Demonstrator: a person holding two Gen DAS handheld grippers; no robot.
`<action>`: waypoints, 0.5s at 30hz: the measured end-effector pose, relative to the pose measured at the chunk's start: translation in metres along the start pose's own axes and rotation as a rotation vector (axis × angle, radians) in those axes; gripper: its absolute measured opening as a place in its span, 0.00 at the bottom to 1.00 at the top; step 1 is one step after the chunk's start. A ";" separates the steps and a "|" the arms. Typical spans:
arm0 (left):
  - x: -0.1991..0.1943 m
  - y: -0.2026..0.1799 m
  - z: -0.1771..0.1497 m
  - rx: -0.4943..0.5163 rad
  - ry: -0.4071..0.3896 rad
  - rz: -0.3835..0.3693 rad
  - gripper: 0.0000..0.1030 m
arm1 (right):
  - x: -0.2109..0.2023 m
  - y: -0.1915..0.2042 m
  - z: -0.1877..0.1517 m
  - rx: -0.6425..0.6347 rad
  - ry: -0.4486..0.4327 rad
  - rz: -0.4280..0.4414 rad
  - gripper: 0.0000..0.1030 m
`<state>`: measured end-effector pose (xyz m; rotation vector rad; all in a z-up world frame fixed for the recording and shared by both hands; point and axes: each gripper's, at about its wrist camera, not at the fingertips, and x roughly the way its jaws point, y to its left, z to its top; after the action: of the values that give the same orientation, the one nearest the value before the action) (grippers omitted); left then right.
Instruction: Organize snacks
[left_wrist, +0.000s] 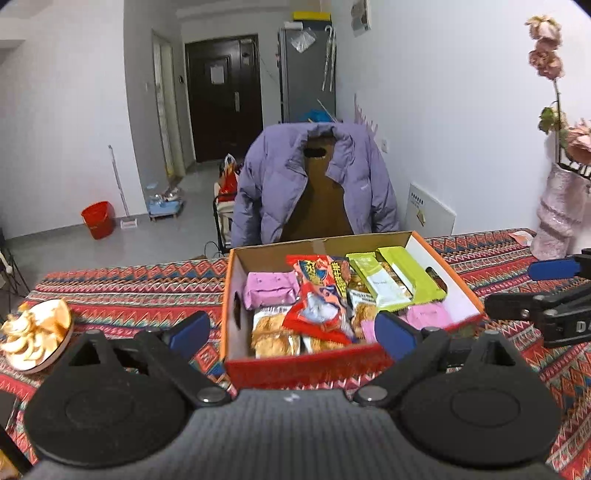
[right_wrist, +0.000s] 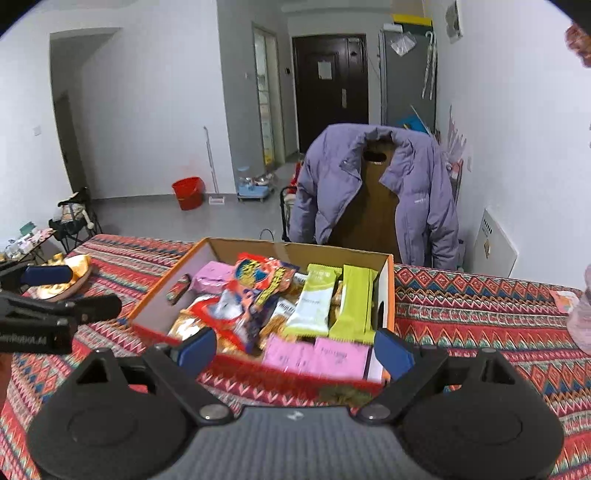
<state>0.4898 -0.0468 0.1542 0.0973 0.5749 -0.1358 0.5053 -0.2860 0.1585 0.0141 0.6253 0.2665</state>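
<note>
An orange cardboard box (left_wrist: 295, 365) stands on the patterned table; it also shows in the right wrist view (right_wrist: 258, 373). It holds a red snack bag (left_wrist: 317, 295), green packets (left_wrist: 384, 284), pink packets (left_wrist: 271, 290) and bread packs (left_wrist: 273, 332). The same red bag (right_wrist: 251, 291), green packets (right_wrist: 352, 299) and pink packets (right_wrist: 317, 356) show in the right view. My left gripper (left_wrist: 291, 330) is open and empty just in front of the box. My right gripper (right_wrist: 295, 350) is open and empty at the box's near right corner.
A plate of orange peels (left_wrist: 37, 332) lies at the table's left. A pink vase with flowers (left_wrist: 561, 218) stands at the right. A chair with a purple jacket (left_wrist: 317, 181) is behind the table. The right gripper's side (left_wrist: 543, 306) shows beside the box.
</note>
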 end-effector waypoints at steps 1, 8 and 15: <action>-0.008 0.001 -0.006 -0.007 -0.006 -0.003 0.97 | -0.009 0.003 -0.007 -0.005 -0.006 0.002 0.90; -0.069 0.007 -0.055 -0.056 -0.069 0.021 1.00 | -0.065 0.028 -0.059 -0.060 -0.090 0.013 0.91; -0.118 0.013 -0.120 -0.108 -0.096 0.009 1.00 | -0.108 0.052 -0.117 -0.083 -0.146 -0.008 0.98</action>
<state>0.3298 -0.0066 0.1195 -0.0117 0.4845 -0.0995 0.3410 -0.2702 0.1307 -0.0482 0.4684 0.2803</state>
